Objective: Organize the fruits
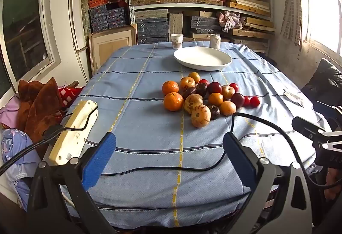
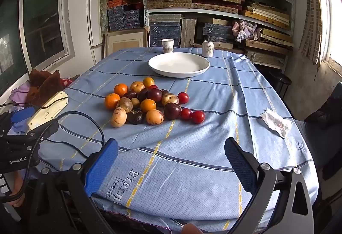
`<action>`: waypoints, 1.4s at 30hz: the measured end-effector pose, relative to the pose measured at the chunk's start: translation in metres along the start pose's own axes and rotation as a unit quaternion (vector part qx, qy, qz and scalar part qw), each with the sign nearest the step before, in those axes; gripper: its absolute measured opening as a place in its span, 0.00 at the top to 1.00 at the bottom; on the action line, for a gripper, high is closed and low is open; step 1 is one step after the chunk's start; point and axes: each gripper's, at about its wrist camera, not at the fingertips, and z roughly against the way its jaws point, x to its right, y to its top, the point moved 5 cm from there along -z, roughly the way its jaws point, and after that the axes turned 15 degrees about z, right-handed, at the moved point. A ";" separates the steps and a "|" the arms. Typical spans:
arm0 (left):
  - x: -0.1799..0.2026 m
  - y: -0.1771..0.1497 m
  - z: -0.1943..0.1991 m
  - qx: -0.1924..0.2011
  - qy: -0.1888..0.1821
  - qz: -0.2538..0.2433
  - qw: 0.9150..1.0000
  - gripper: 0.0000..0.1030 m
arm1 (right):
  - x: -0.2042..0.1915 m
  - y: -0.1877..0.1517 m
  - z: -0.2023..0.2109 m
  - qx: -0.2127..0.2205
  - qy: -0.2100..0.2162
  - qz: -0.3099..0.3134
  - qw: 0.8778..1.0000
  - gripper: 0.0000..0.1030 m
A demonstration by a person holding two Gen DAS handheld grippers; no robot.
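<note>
Both claws spread wide, nothing in them: left blue-padded gripper (image 1: 168,157); right blue-padded gripper (image 2: 171,159); the heap of oranges, plums and small red fruits (image 2: 149,103) sits mid blue checked tablecloth (image 2: 213,127), near the empty white round plate (image 2: 179,65).

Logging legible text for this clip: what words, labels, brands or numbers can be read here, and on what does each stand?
"GenRobot.AI": on the black body of the left gripper, seen in the right wrist view.
"freedo", then cut off: woven into the blue tablecloth near its front edge; the characters above it are not readable.
Paper cup: print too small to read.
Can: label too blurred to read.
Crumpled wrapper: red mark, unreadable.
</note>
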 end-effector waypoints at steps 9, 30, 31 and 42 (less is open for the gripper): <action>0.000 0.000 0.000 0.001 0.002 -0.002 1.000 0.05 | 0.002 0.001 0.001 0.001 0.000 -0.003 1.000 0.03; 0.000 0.000 0.000 0.001 0.002 -0.003 1.000 0.05 | -0.002 -0.002 -0.001 0.001 0.001 -0.001 1.000 0.03; 0.000 0.000 0.000 0.000 0.002 -0.003 1.000 0.05 | -0.002 -0.001 0.000 0.000 0.001 0.000 1.000 0.03; 0.000 0.000 0.000 0.001 0.003 -0.003 1.000 0.05 | -0.002 -0.001 0.000 -0.001 0.002 -0.001 1.000 0.03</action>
